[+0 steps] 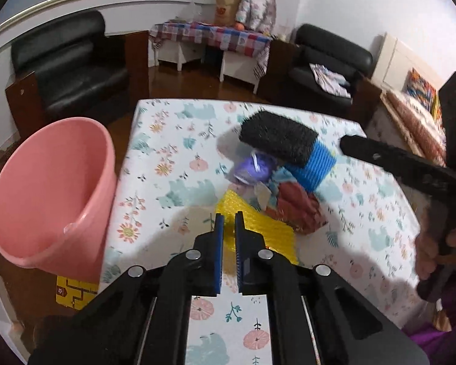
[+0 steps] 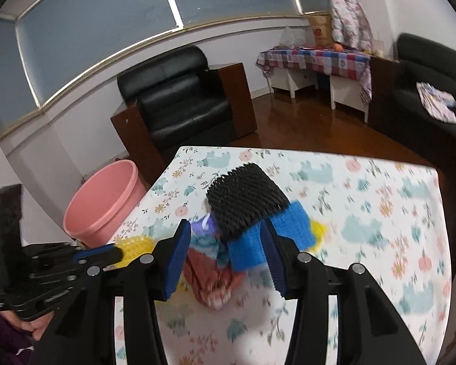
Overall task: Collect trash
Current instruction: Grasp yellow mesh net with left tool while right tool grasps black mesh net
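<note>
A pile of trash lies mid-table: a black foam net on a blue foam net, a purple wrapper, a reddish-brown wrapper and a yellow foam net. My left gripper has its jaws nearly closed around the near edge of the yellow net. My right gripper is open, jaws on either side of the blue net and reddish wrapper, with the black net just ahead. The pink bucket stands on the floor left of the table.
The table has a floral cloth. Black armchairs and a side table with a checked cloth stand behind. In the right wrist view the bucket sits off the table's left edge and the left gripper's body is at lower left.
</note>
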A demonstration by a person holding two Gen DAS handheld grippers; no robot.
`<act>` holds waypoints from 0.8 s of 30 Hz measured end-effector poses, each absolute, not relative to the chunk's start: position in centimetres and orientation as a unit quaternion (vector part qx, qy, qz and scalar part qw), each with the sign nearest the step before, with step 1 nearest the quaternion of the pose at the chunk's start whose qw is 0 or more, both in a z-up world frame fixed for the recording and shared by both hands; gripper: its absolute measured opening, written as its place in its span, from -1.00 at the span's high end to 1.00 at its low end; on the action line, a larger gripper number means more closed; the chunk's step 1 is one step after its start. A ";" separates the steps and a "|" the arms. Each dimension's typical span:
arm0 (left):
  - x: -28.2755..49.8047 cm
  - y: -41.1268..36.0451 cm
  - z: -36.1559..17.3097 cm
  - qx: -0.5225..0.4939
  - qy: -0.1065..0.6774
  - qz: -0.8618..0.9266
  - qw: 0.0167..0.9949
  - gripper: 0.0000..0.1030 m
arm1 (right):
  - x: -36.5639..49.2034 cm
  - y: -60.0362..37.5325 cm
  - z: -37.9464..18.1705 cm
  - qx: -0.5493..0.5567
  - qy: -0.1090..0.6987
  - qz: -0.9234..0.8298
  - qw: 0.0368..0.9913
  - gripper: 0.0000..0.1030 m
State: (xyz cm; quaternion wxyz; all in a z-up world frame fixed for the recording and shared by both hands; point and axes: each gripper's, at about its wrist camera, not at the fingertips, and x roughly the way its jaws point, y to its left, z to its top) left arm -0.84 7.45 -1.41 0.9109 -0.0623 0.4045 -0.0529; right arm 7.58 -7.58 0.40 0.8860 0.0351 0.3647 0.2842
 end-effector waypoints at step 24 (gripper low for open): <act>-0.6 9.4 -0.2 -0.092 0.390 -0.044 0.915 0.88 | 11.6 -6.6 -3.1 -0.024 0.402 0.268 0.875 0.80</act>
